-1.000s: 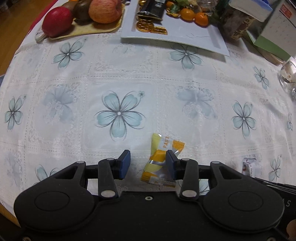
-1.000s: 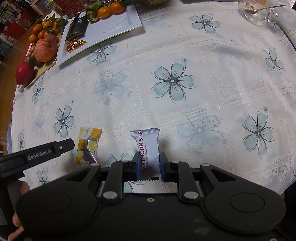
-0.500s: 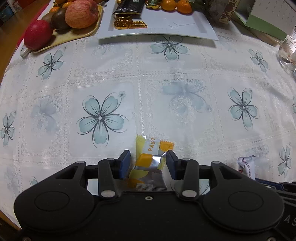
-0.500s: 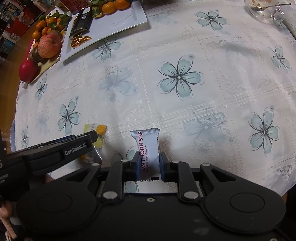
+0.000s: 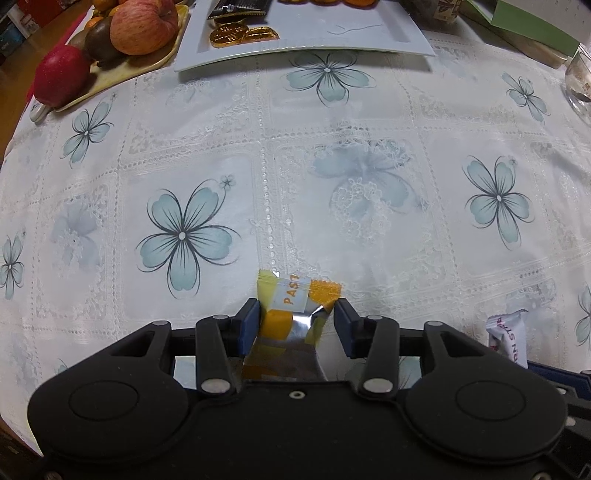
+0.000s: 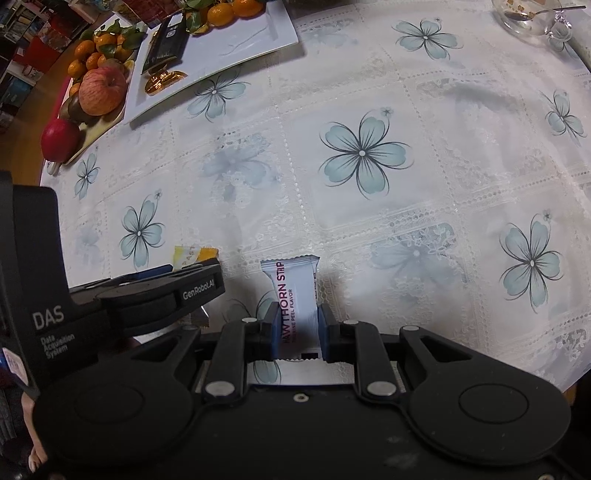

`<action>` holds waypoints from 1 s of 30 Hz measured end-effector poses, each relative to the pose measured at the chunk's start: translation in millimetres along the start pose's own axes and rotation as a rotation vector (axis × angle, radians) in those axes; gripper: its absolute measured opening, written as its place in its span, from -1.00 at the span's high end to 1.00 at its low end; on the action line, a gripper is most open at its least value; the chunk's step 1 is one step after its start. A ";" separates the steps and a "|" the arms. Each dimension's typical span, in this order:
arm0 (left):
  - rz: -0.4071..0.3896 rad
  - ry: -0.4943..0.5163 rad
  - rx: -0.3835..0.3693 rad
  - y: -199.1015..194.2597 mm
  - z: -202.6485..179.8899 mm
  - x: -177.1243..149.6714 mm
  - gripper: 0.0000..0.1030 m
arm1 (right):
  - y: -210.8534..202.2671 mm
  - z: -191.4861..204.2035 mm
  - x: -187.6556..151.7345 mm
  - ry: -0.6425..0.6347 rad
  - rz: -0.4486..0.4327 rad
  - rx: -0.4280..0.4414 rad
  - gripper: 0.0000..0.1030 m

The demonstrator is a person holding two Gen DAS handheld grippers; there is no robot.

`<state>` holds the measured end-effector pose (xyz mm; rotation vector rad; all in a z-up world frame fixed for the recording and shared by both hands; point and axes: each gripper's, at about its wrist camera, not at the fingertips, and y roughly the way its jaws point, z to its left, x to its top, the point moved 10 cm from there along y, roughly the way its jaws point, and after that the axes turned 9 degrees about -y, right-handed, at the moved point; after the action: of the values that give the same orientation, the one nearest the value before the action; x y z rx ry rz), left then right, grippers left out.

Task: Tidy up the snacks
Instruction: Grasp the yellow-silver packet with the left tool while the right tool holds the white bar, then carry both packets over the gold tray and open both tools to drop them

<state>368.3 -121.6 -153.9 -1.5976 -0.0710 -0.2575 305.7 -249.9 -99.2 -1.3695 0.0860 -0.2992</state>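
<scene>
White lace cloth with blue flowers covers the worktop (image 5: 332, 147), white tray (image 5: 369, 40) of snacks at its far edge. Left claw (image 5: 295, 325) sits spread around the yellow pastry packet (image 5: 291, 314), left pad touching. Right claw (image 6: 297, 326) pinches the white hawthorn strip packet (image 6: 295, 291) upright.

The table (image 5: 369, 122) wears a white lace cloth printed with blue flowers. At its far edge lie a white rectangular tray (image 5: 369, 38), a fruit plate (image 5: 147, 64) beside it, and a glass bowl (image 6: 532, 27).
</scene>
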 end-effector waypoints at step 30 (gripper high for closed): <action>-0.345 -0.124 -0.116 -127.3 31.5 -81.5 0.24 | -77.7 -6.0 -24.0 -0.089 -0.337 -0.005 0.60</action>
<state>266.9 -75.1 -47.1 -1.7114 -0.4370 -0.4358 268.8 -262.5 -27.6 -1.3983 -0.2204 -0.5187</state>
